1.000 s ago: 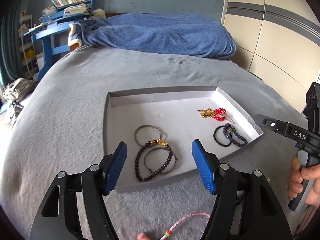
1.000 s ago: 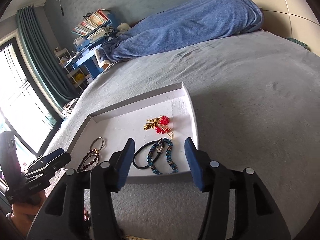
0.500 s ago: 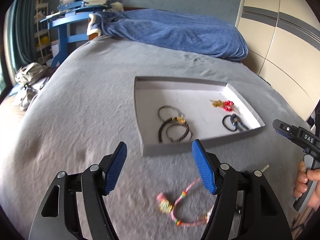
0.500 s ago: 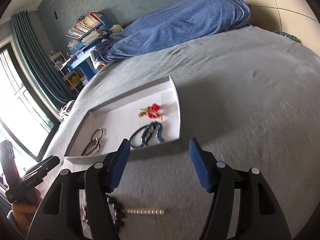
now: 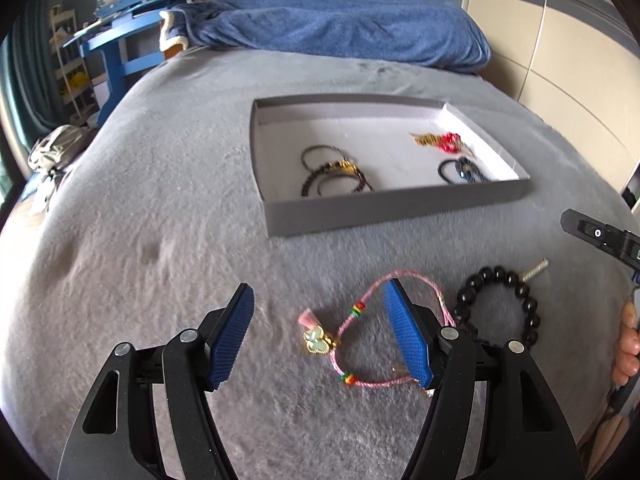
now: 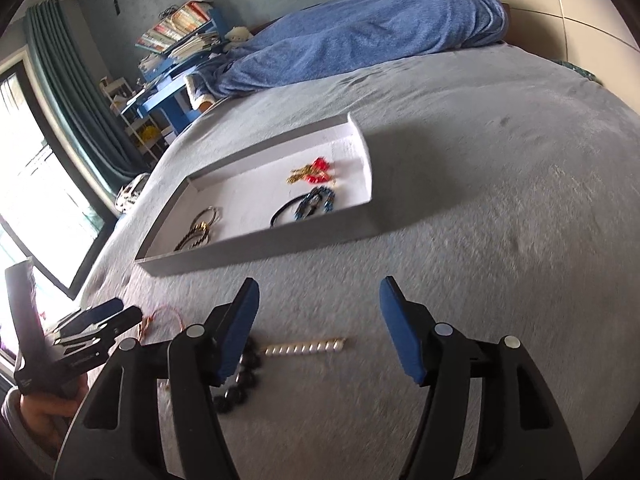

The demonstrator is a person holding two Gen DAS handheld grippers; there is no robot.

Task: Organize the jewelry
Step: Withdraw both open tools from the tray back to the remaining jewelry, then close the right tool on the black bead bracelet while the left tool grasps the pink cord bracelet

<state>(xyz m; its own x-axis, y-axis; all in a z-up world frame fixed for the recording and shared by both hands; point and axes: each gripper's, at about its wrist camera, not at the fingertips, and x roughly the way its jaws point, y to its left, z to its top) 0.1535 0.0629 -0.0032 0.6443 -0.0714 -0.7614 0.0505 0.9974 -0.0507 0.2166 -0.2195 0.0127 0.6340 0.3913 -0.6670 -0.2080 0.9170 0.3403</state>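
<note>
In the left wrist view my left gripper (image 5: 319, 286) hangs open over the grey blanket, nothing between its pads. A pink cord bracelet (image 5: 352, 320) with a butterfly charm lies just below, partly behind the right finger. Beside it lie a black bead bracelet (image 5: 500, 304) and a white pearl bar (image 5: 534, 272). My right gripper (image 6: 318, 284) is open and empty above the pearl bar (image 6: 304, 347); the black beads (image 6: 240, 384) sit behind its left finger. The grey tray (image 5: 380, 208) beyond holds dark bracelets (image 5: 336, 176), a red and gold piece (image 5: 440, 140) and a black band with blue beads (image 5: 460, 170).
A folded blue blanket (image 5: 340, 20) lies at the far end of the bed. A blue desk with books (image 6: 176, 52) stands beyond the bed's left side, next to curtains and a window. A person's hand (image 6: 36, 412) holds the left gripper (image 6: 120, 312).
Both grippers have drawn back from the tray toward the near side of the bed, bringing the loose bracelets and pearl bar into view. The right jaws have widened a little.
</note>
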